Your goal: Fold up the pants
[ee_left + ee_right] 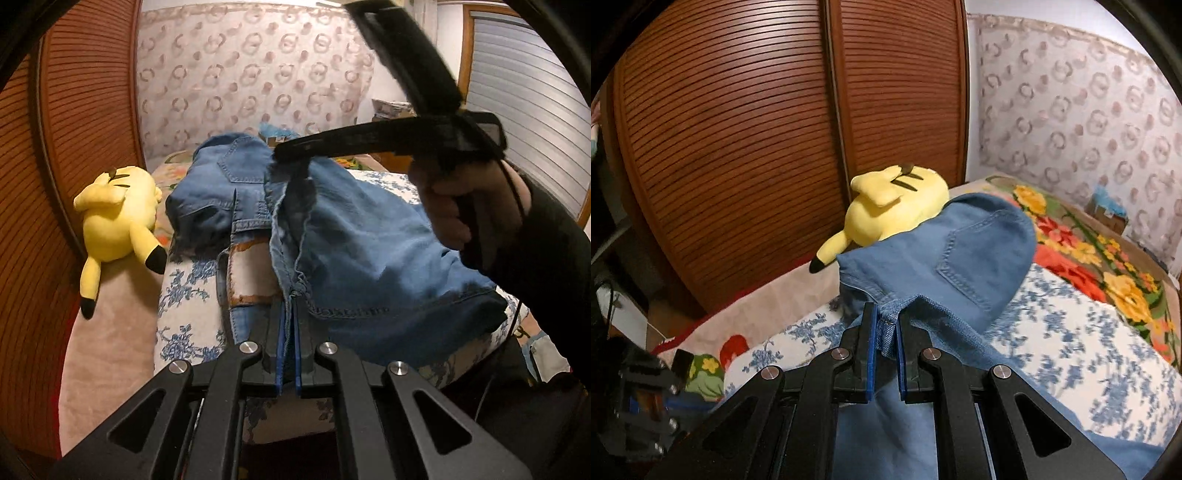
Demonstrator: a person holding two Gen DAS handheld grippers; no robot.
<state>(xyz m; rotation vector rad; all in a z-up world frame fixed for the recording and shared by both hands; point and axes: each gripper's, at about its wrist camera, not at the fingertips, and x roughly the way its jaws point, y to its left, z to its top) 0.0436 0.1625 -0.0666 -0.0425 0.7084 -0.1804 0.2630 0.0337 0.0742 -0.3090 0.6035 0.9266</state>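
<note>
The left gripper points toward twelve o'clock, clamped on a seam of the jeans. The right gripper, level, pinches the denim hem. The jeans drape over the floral bed, with a yellow plush at eleven o'clock.

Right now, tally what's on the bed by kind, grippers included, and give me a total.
Denim pants: 1
Yellow plush toy: 1
Grippers: 2, the left gripper and the right gripper, each shut on the pants
Total: 4
</note>
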